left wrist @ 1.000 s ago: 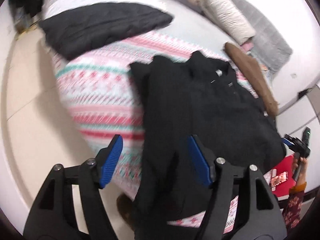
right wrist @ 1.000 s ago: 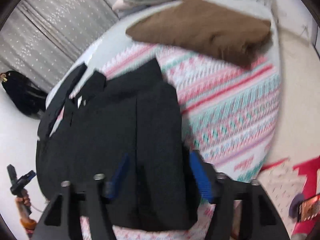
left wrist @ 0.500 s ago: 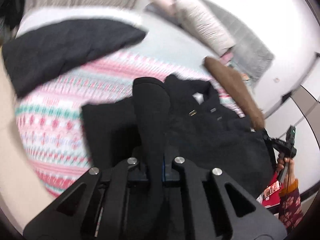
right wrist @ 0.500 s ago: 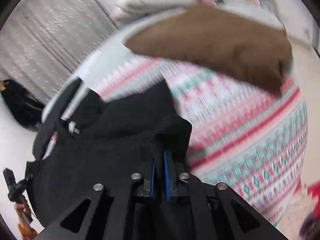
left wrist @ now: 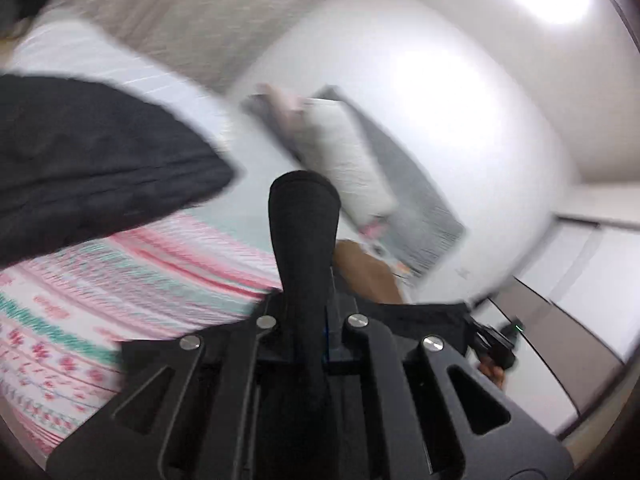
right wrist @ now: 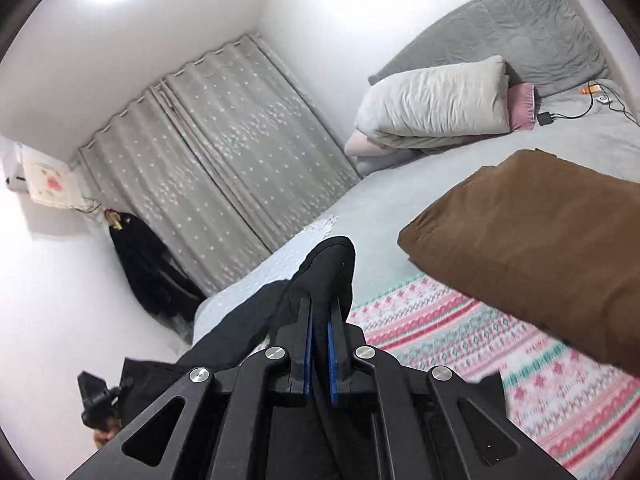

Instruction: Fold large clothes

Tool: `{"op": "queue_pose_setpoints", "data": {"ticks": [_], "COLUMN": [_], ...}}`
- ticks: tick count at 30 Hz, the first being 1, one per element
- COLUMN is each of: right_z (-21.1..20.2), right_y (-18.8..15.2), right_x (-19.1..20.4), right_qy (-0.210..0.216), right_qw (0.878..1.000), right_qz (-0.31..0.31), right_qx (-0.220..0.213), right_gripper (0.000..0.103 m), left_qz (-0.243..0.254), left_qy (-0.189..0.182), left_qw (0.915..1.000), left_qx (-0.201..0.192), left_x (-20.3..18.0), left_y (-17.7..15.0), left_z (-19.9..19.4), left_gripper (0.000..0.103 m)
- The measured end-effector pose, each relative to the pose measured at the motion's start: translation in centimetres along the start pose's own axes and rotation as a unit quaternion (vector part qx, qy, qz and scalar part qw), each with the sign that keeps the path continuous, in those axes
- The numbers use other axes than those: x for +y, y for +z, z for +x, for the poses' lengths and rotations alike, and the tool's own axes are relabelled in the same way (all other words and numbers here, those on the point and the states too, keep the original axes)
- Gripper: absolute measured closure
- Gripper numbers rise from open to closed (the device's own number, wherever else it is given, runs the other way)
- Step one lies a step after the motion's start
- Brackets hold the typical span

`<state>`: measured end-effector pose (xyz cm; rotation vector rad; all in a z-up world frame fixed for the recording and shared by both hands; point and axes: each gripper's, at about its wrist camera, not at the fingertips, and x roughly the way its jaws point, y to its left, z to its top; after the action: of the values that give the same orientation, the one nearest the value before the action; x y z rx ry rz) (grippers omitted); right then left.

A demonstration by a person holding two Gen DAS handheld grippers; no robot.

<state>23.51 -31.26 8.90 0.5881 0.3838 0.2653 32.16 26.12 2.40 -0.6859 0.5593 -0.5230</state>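
Note:
The black garment (left wrist: pixel 304 232) is pinched in both grippers and lifted off the patterned bed cover (left wrist: pixel 120 280). My left gripper (left wrist: pixel 320 320) is shut on a fold of it that stands up between the jaws. My right gripper (right wrist: pixel 319 320) is shut on another fold of the black garment (right wrist: pixel 332 264), with the cloth hanging down to the left. The rest of the garment is hidden below the grippers. The other gripper shows small at the edge of each view.
A folded black garment (left wrist: pixel 92 168) lies on the bed's far left. A folded brown garment (right wrist: pixel 532 248) lies on the right. Pillows (right wrist: pixel 436 100) and a grey headboard cushion (right wrist: pixel 508 28) sit at the bed's head. Curtains (right wrist: pixel 224 168) hang behind.
Both grippers went from open over the flat garment to shut on its hem, then rose and tilted up, lifting the cloth toward the head of the bed.

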Motion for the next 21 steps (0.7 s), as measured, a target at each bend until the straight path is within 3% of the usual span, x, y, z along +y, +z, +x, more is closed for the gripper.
{"op": "queue_pose_setpoints", "data": {"ticks": [1,3,5,6,7,8,10,11,12,16,18,19,20,21], "right_z": [1.6,4.9,7.5,9.1,9.7,10.3,10.2,10.2,10.1,10.7,11.8,12.6,12.9,13.7], "right_y": [0.2,-0.1,-0.9,-1.8,-2.3,-3.1,-3.9,-4.3,-4.7,-5.2,-5.3,-5.4,-5.6,-5.8], "right_x": [-0.7,-2.7,-4.5,-5.9,-6.6,-7.6,-8.4,-8.7,-8.9,-9.9,-10.5,-10.4,-10.4,-10.0], "right_qy": [-0.017,-0.069,-0.142,-0.193,-0.213,-0.227,-0.213,-0.206,-0.203,-0.183,-0.173,-0.179,-0.184,-0.192], "right_qw": [1.0,0.997,0.987,0.977,0.971,0.965,0.967,0.968,0.968,0.967,0.965,0.963,0.962,0.96], "right_qz": [0.008,0.027,0.04,0.043,0.044,0.048,0.055,0.056,0.055,0.069,0.08,0.075,0.067,0.05], "right_qx": [0.007,0.034,0.058,0.083,0.099,0.118,0.129,0.134,0.139,0.163,0.179,0.185,0.192,0.2], "right_gripper": [0.098,0.094,0.092,0.087,0.085,0.082,0.071,0.058,0.053,0.053,0.053,0.053,0.063,0.098], "left_qz": [-0.008,-0.017,-0.026,-0.036,-0.046,-0.055,-0.052,-0.047,-0.042,-0.04,-0.055,-0.057,-0.052,-0.041], "left_qy": [0.029,0.132,0.216,0.223,0.216,0.194,0.168,0.163,0.163,0.188,0.184,0.184,0.186,0.189], "left_qw": [0.9995,0.99,0.9706,0.9669,0.9675,0.9728,0.9776,0.9774,0.9764,0.9633,0.9618,0.9622,0.9637,0.9659], "left_qx": [0.007,0.047,0.102,0.118,0.122,0.115,0.116,0.126,0.136,0.188,0.195,0.192,0.184,0.172], "left_x": [1.1,3.8,5.9,6.5,6.7,6.7,6.4,6.2,6.0,6.3,6.8,6.6,6.3,5.6], "left_y": [0.0,-0.5,-1.5,-1.8,-1.9,-1.9,-1.5,-1.3,-1.1,-0.7,-0.9,-0.9,-0.9,-0.7], "left_z": [1.0,4.3,7.1,7.7,7.7,7.2,6.8,6.8,7.0,9.1,9.4,9.7,9.8,9.9], "left_gripper": [0.094,0.087,0.083,0.083,0.083,0.082,0.073,0.067,0.064,0.062,0.062,0.073,0.096,0.096]}}
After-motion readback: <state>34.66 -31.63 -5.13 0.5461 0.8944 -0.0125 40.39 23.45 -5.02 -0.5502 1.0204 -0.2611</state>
